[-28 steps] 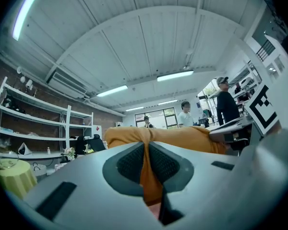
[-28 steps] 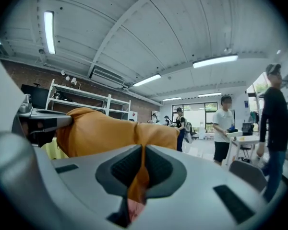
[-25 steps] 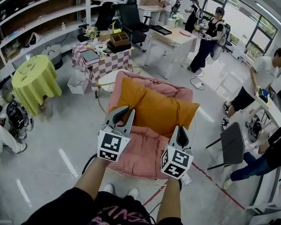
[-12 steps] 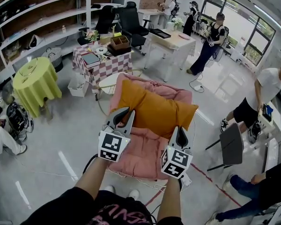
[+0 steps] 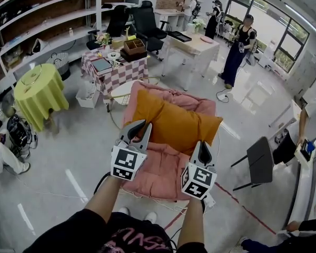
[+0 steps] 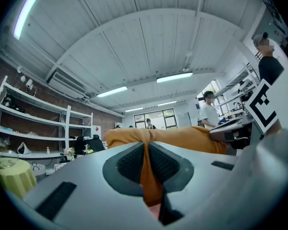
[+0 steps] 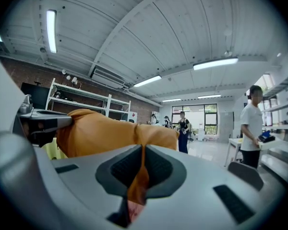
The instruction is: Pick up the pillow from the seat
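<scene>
An orange pillow (image 5: 175,121) is held up above the pink cushioned seat (image 5: 160,170) in the head view. My left gripper (image 5: 141,126) is shut on the pillow's near left edge, and my right gripper (image 5: 204,147) is shut on its near right edge. In the left gripper view a fold of the orange pillow (image 6: 149,176) is pinched between the dark pads (image 6: 129,163). In the right gripper view the pillow's (image 7: 101,131) orange cloth runs down between the pads (image 7: 156,169). Both grippers point upward toward the ceiling.
A chequered table (image 5: 116,67) with boxes and a yellow-draped round table (image 5: 39,91) stand behind left. A wooden table (image 5: 195,44) and black office chairs (image 5: 147,20) lie further back. A dark folding chair (image 5: 260,159) is at right. People stand at the back and right.
Both grippers and the pillow hold still. The people at the right side have moved on.
</scene>
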Action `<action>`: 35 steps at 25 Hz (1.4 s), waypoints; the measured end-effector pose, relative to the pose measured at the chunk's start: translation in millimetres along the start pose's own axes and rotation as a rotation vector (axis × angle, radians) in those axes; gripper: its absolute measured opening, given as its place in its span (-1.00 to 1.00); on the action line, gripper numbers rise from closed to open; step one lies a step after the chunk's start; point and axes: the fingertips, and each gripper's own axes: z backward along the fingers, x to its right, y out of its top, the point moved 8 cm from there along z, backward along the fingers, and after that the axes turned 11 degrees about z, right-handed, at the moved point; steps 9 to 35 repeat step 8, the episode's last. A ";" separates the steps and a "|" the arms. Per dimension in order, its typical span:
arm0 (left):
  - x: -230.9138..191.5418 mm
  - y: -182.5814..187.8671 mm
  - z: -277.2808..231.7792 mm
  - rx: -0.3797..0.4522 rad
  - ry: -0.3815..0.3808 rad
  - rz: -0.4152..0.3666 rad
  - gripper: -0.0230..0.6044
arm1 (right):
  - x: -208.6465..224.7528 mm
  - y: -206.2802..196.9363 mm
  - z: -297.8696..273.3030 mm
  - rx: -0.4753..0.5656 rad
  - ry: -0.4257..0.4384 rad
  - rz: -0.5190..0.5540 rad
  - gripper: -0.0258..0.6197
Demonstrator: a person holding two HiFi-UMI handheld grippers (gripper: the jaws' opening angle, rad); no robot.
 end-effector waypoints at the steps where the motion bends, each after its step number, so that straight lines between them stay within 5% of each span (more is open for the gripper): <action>1: 0.0 0.9 -0.4 0.002 0.000 0.001 -0.82 | 0.4 1.2 -0.4 0.003 -0.001 0.001 -0.81; 35: -3.8 1.8 -2.7 0.004 0.004 0.018 -0.82 | 0.4 7.5 -2.0 0.008 -0.004 0.012 -0.81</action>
